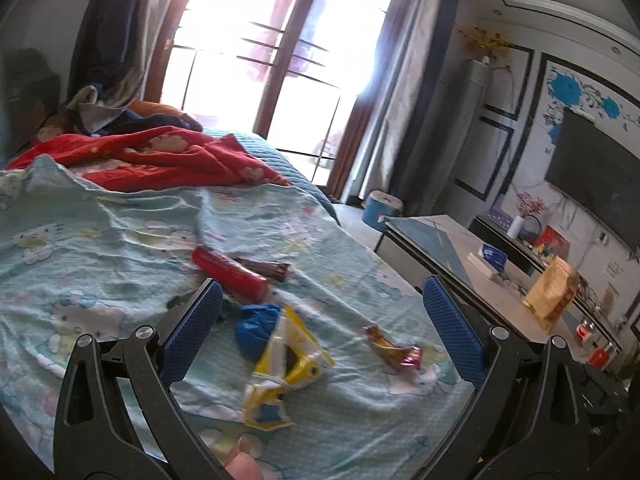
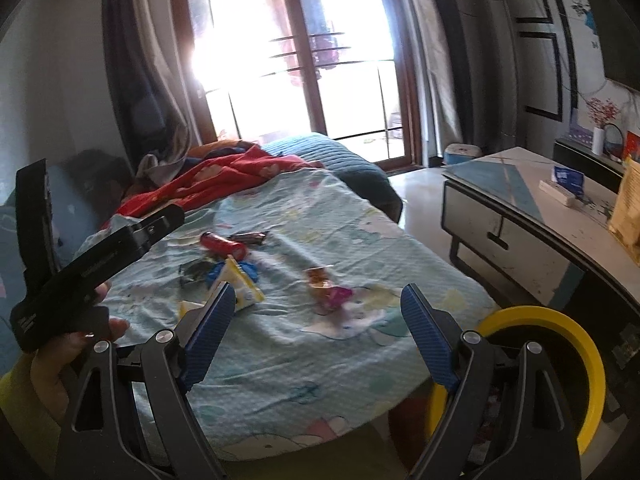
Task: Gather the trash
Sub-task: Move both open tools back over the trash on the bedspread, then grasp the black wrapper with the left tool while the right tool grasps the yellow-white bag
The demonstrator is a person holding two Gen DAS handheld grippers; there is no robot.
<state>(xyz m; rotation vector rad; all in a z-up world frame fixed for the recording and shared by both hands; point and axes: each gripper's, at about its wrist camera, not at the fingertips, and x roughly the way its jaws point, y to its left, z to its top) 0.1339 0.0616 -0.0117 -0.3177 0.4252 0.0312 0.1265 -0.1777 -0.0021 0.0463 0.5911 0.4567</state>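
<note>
Bedroom, bright window behind; bed [image 1: 120,240] under a pale cartoon sheet, red blanket [image 1: 160,156] bunched toward the far end, table [image 2: 520,232] just beside the bed's right edge.

Trash scattered mid-bed toward the near edge: red tube [image 1: 230,276] touching a dark wrapper [image 1: 264,268]; nearer, blue scrap [image 1: 256,326] overlapped by a yellow packet [image 1: 280,364]; apart to the right, gold-and-pink wrapper [image 1: 394,348].

Step in hand, as judged: approach, nothing yet collected. Left claw [image 1: 320,332] spread wide and empty, hovering above the yellow packet, which lies framed between its pads [image 1: 196,332]. Right claw [image 2: 318,340] likewise wide and empty, nearest the gold-and-pink wrapper [image 2: 326,286].

Next move, as judged: lowering onto one thin, crinkly piece and pinching without gathering sheet.

Containers: yellow-rimmed bin [image 2: 568,364] off the bed's near right corner, interior dark, contents not discernible; small blue lidded bin [image 1: 382,210] on the floor near the window, closed.
</note>
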